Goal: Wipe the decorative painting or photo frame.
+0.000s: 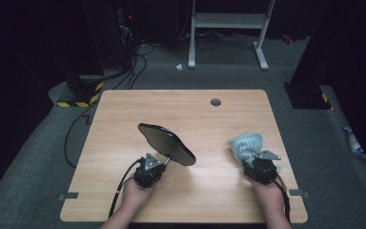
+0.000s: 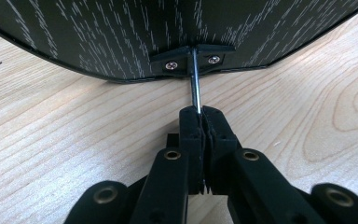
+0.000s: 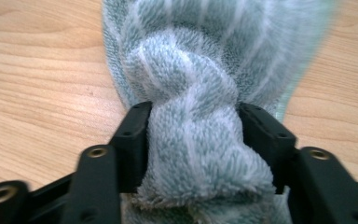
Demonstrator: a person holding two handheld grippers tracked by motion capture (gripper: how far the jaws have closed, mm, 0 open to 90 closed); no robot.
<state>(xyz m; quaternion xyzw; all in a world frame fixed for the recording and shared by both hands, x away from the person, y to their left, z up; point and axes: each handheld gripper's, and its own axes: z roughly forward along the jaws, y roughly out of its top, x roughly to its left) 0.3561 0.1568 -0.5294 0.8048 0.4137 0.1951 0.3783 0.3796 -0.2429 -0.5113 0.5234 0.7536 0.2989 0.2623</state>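
Observation:
A black oval panel (image 1: 167, 144) with a pale wood-grain pattern (image 2: 121, 37) is held tilted above the middle of the wooden table (image 1: 181, 105). A thin metal rod (image 2: 195, 84) runs from a screwed bracket on its edge. My left gripper (image 1: 164, 163) (image 2: 200, 116) is shut on that rod's end. At the right, a bunched pale green striped towel (image 1: 245, 143) (image 3: 200, 70) lies on the table. My right gripper (image 1: 249, 160) (image 3: 191, 140) has it between its jaws. The fluffy cloth fills the gap and touches both pads.
A round grommet hole (image 1: 215, 102) sits near the table's far edge. Beyond the table are a white desk frame (image 1: 228, 28), floor cables (image 1: 133, 67) and a yellow-and-black striped base (image 1: 81, 93). The right gripper is close to the table's right edge.

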